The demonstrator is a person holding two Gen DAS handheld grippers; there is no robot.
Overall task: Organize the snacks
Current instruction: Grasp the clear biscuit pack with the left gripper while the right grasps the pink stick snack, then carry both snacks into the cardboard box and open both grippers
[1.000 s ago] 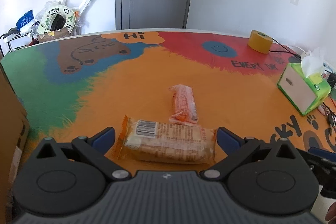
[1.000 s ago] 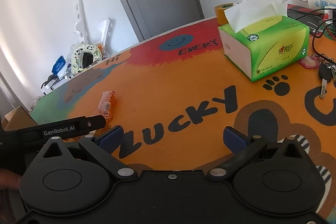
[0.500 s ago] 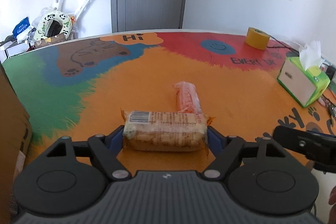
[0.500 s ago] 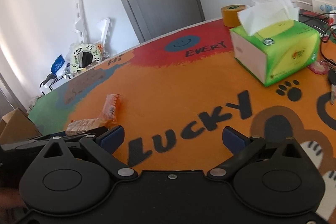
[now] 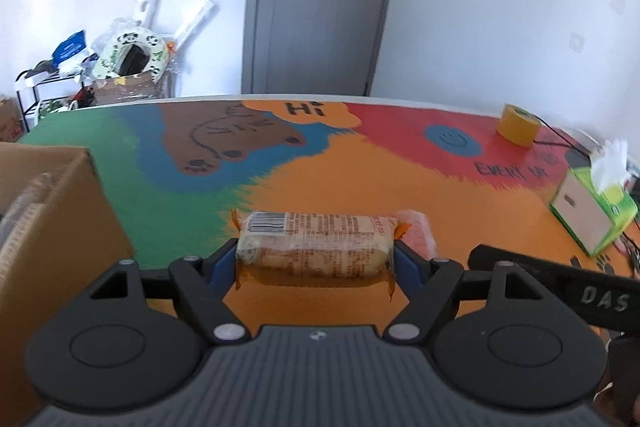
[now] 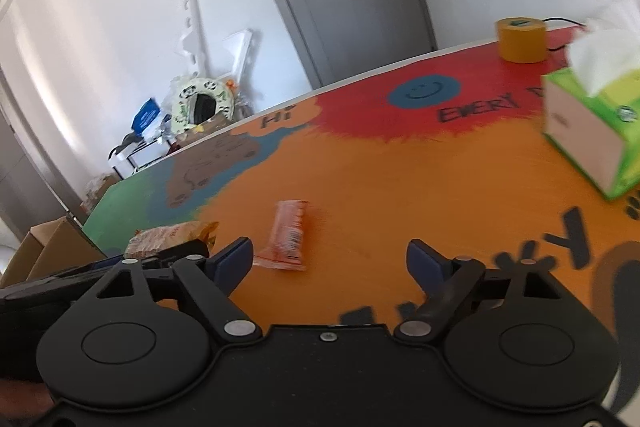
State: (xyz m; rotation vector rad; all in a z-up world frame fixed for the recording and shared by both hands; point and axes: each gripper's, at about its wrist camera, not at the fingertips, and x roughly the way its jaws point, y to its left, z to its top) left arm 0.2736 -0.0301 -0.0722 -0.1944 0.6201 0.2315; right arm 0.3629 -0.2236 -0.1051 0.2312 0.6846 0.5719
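Observation:
My left gripper [image 5: 315, 261] is shut on a long clear-wrapped biscuit pack [image 5: 314, 254] with orange ends, held crosswise above the colourful table [image 5: 360, 187]. The pack also shows in the right wrist view [image 6: 168, 237], at the left. A small orange snack packet [image 6: 289, 234] lies on the orange part of the table, just ahead of my right gripper [image 6: 330, 259], which is open and empty. In the left wrist view that packet [image 5: 418, 233] peeks out behind the held pack's right end.
A brown cardboard box [image 5: 52, 227] stands at the left table edge. A green tissue box [image 6: 588, 135] and a yellow tape roll [image 6: 520, 39] sit at the right. Cluttered shelves [image 5: 100, 67] stand beyond the table by a grey door.
My left gripper closed on the biscuit pack, lifted it and moved left toward the cardboard box. My right gripper swung left, bringing the orange packet in front of it.

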